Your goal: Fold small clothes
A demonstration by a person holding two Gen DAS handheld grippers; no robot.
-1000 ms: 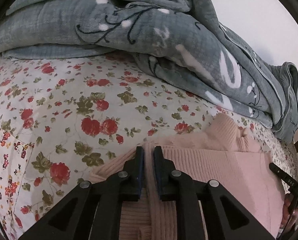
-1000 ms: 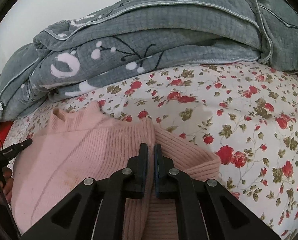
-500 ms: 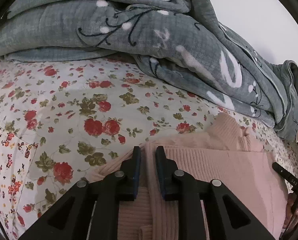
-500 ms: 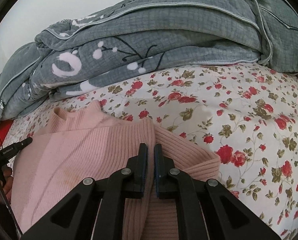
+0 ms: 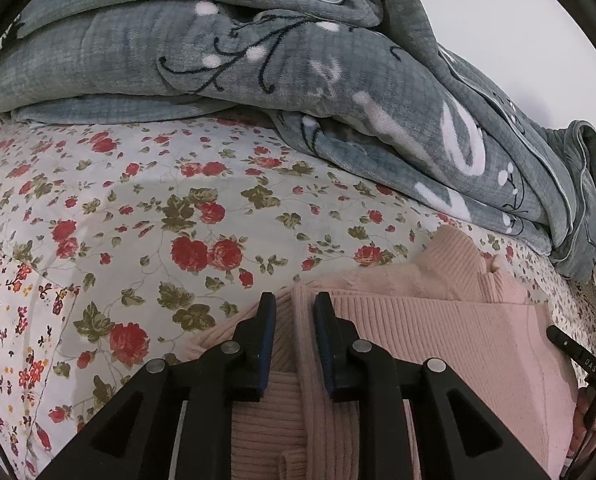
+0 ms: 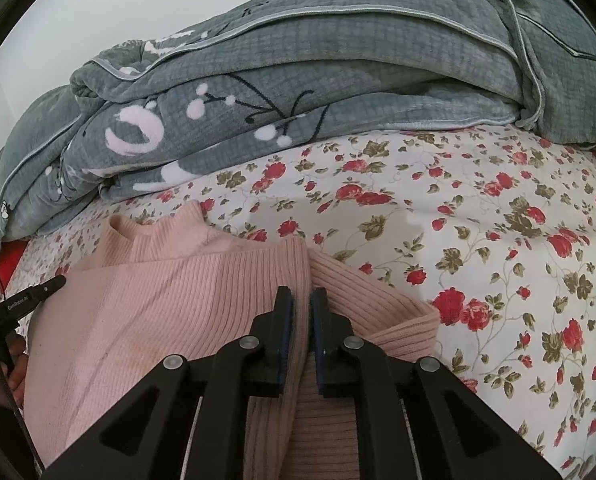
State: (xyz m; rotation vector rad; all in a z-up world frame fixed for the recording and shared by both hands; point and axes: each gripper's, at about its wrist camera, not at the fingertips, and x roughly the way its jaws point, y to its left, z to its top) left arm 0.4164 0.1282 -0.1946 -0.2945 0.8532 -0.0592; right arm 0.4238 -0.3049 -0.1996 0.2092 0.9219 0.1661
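A pink ribbed sweater (image 5: 438, 328) lies on the floral bedsheet (image 5: 138, 216), its collar toward the blanket. My left gripper (image 5: 294, 300) has its jaws parted a little over a raised fold of the sweater's left edge, with a gap on each side of the cloth. My right gripper (image 6: 301, 294) is shut on a fold of the sweater (image 6: 170, 300) at its right edge. The right gripper's tip shows at the right of the left wrist view (image 5: 570, 350), and the left gripper's tip at the left of the right wrist view (image 6: 34, 294).
A bulky grey blanket (image 5: 258, 60) is piled along the far side of the bed, also in the right wrist view (image 6: 338, 64). Floral sheet (image 6: 498, 220) stretches out on either side of the sweater. A white wall is behind.
My left gripper's jaws have opened wider around the sweater fold. My right gripper stays shut on its fold. The sweater has barely moved.
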